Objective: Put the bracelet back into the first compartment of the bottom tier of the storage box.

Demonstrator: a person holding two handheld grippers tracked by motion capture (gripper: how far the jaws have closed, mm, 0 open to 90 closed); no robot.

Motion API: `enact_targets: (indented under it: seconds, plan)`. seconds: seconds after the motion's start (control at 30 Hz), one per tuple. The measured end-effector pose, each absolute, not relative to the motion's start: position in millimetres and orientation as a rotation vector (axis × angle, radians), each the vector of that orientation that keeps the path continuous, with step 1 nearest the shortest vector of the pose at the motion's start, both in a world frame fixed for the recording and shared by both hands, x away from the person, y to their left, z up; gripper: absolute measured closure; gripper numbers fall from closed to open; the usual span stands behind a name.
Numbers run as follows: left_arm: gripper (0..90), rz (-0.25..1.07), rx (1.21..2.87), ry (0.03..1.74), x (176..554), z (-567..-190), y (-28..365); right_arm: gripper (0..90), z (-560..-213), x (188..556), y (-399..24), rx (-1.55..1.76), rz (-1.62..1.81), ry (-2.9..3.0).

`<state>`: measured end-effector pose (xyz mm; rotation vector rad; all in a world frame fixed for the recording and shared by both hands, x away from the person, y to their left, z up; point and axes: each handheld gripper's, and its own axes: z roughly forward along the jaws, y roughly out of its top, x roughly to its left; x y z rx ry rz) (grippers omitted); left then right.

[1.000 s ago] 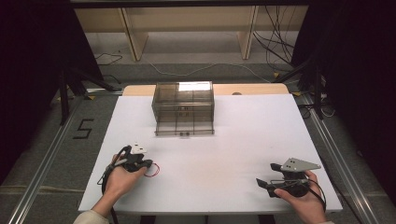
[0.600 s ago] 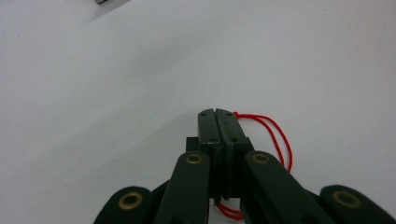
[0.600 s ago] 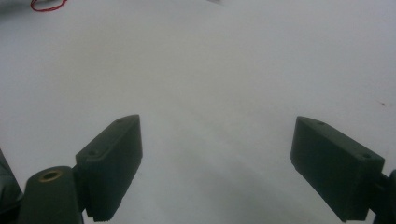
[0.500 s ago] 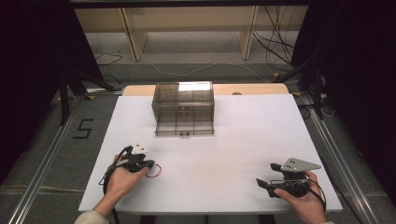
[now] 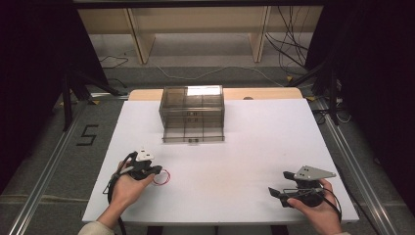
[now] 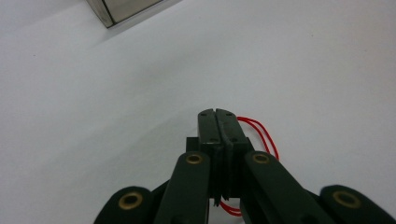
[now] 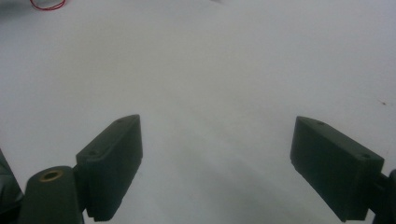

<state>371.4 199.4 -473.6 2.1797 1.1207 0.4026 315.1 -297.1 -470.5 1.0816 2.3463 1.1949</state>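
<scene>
1. One thin red rubber band [image 6: 261, 133], a glossy loop, is clamped between the left gripper's [image 6: 217, 114] pressed-together matte black jaws, low over the white table [image 5: 244, 161].
2. Right gripper [image 7: 217, 154] rests near the table's front edge, its blocky jaws wide apart.
3. Smoky clear plastic drawer box [image 5: 192, 113], rectangular, sits at the far edge.

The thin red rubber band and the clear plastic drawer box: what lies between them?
Nothing: in the high view, bare white tabletop separates red rubber band from drawer box.
</scene>
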Motion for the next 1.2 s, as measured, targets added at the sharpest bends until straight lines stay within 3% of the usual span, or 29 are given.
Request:
enact_targets:
  seconds: [1.2]
  plan:
    - [89.7,0.442,2.139,1.112,380.0,-463.9,197.0,17.7,-471.5,317.9,-294.4,1.072,1.195,2.357]
